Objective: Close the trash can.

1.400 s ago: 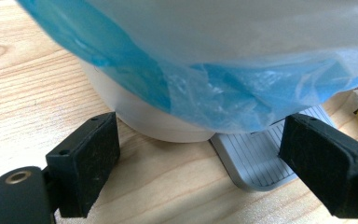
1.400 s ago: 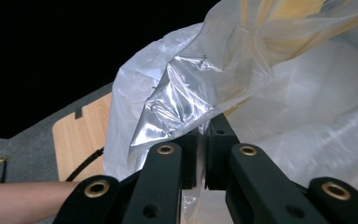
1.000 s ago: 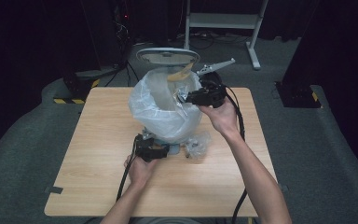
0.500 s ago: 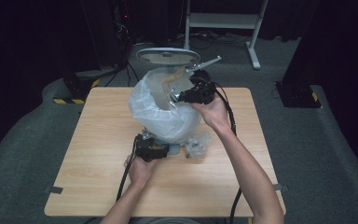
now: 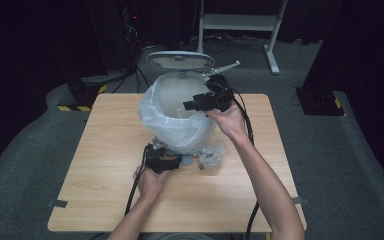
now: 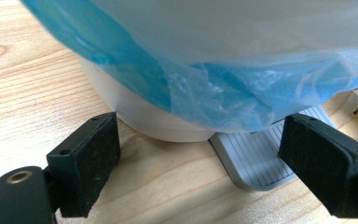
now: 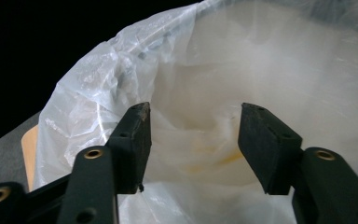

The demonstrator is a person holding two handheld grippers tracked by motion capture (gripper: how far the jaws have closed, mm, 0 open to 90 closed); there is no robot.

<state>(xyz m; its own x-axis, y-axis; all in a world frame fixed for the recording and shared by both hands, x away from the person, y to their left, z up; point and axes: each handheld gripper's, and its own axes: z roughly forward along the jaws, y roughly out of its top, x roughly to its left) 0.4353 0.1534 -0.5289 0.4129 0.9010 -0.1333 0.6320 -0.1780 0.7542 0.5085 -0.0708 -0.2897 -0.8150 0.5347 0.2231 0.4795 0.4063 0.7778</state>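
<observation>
A: In the high view, the bin (image 5: 180, 120), lined with a bag (image 5: 152, 112), is seen at frame centre on the desk (image 5: 100, 195); the right tongs (image 5: 186, 105), just opened, are held empty over its mouth.

B: In the left gripper view, the left tongs (image 6: 205, 154) are spread around the bin's base, by the pedal (image 6: 256, 156).

A: In the right gripper view, only film lies ahead; the rim should be gripped squarely.

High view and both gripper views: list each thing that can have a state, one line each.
White pedal bin: upright on the wooden table, lid raised.
Translucent plastic bag: lining the bin, mouth open, folded over the rim.
Grey foot pedal: not pressed.
Left gripper: open at the bin's base.
Right gripper: jaws just opened, nothing between them, over the bag's mouth.
</observation>
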